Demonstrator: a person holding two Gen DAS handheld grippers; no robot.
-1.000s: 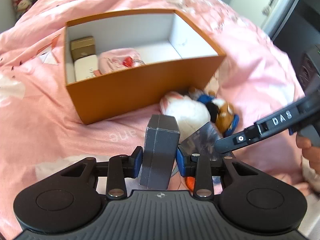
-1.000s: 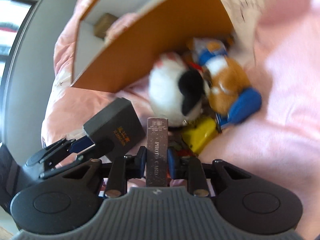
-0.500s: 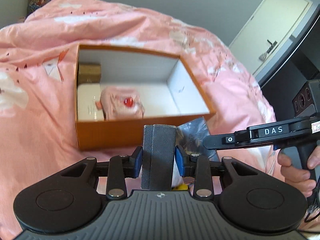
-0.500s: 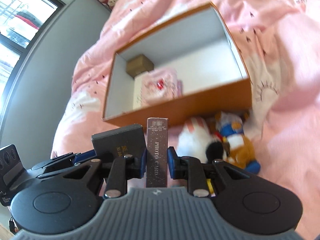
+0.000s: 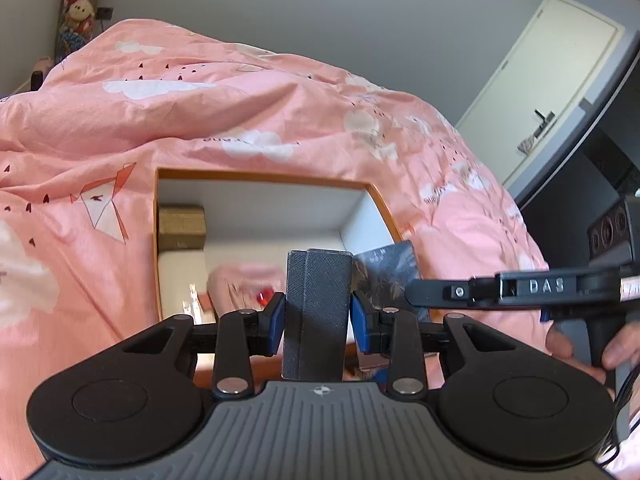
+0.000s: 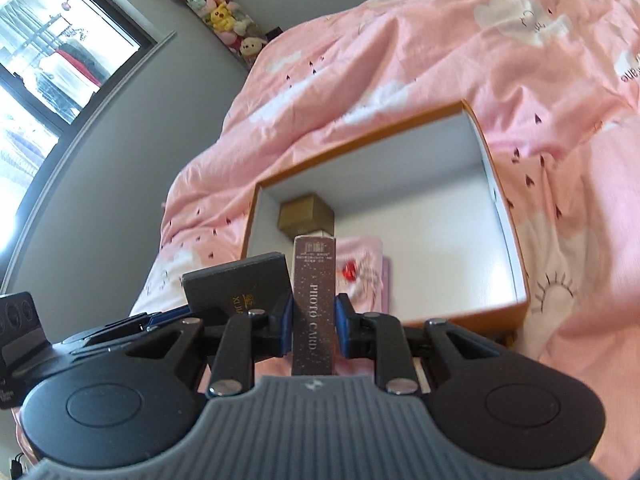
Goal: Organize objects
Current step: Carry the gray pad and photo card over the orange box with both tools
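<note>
My left gripper (image 5: 318,316) is shut on a dark grey textured box (image 5: 316,312), held upright above the near wall of the orange box (image 5: 260,178). My right gripper (image 6: 312,326) is shut on a slim brown "PHOTO CARD" box (image 6: 313,304), also over the orange box's (image 6: 360,136) near edge. Each view shows the other gripper beside it: the grey box (image 6: 236,286) at left in the right wrist view, the photo card box (image 5: 390,276) at right in the left wrist view. Inside the orange box lie a gold carton (image 5: 182,226), a white item (image 5: 180,280) and a pink pouch (image 6: 362,272).
The orange box sits on a rumpled pink bedspread (image 5: 240,120). A person's hand (image 5: 580,350) grips the right gripper's handle. A door (image 5: 552,80) stands at the far right, a window (image 6: 48,64) and hanging plush toys (image 6: 224,12) at the left wall.
Both grippers have risen with their boxes and come over the orange box. The plush toys in front of the box have dropped out of sight below.
</note>
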